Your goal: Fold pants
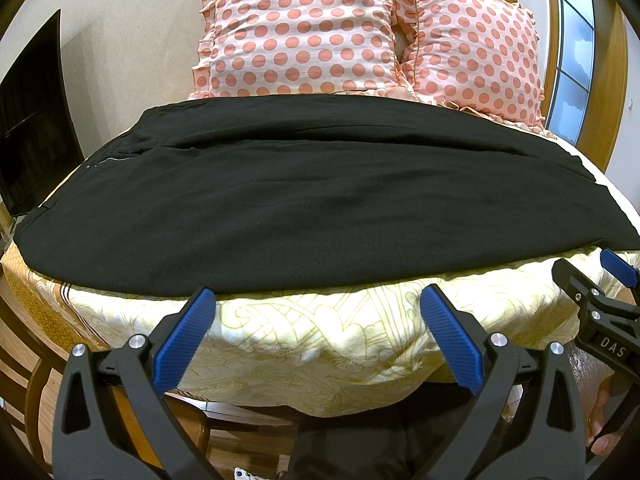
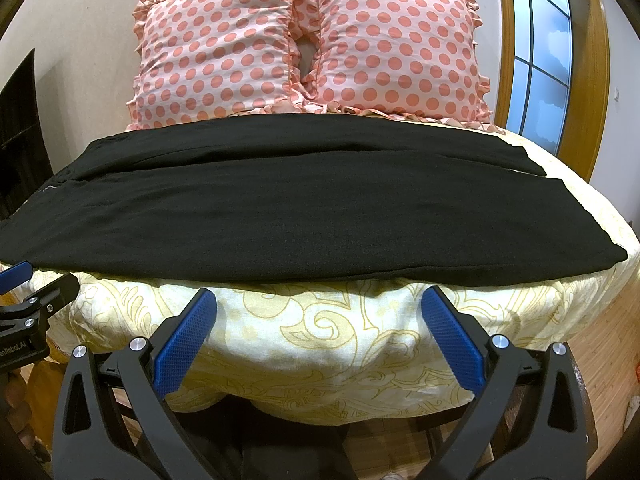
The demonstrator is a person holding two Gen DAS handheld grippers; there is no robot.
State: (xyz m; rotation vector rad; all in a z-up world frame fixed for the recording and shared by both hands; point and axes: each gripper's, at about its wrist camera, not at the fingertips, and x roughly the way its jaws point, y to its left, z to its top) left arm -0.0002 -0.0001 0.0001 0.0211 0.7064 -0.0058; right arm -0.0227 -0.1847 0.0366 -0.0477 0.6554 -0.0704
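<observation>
Black pants (image 1: 304, 196) lie flat across the bed, waist at the left, leg ends at the right; they also show in the right wrist view (image 2: 296, 208). One leg lies over the other, with the far leg's edge showing behind. My left gripper (image 1: 318, 300) is open and empty, just short of the pants' near edge. My right gripper (image 2: 320, 300) is open and empty, also just short of the near edge. The right gripper shows at the right edge of the left wrist view (image 1: 612, 276); the left gripper shows at the left edge of the right wrist view (image 2: 24, 280).
The bed has a cream and yellow patterned cover (image 1: 320, 344), also in the right wrist view (image 2: 320, 332). Two pink polka-dot pillows (image 2: 224, 56) (image 2: 400, 52) lean against the wall behind the pants. A dark screen (image 1: 32, 120) stands at left, a window (image 2: 540, 52) at right.
</observation>
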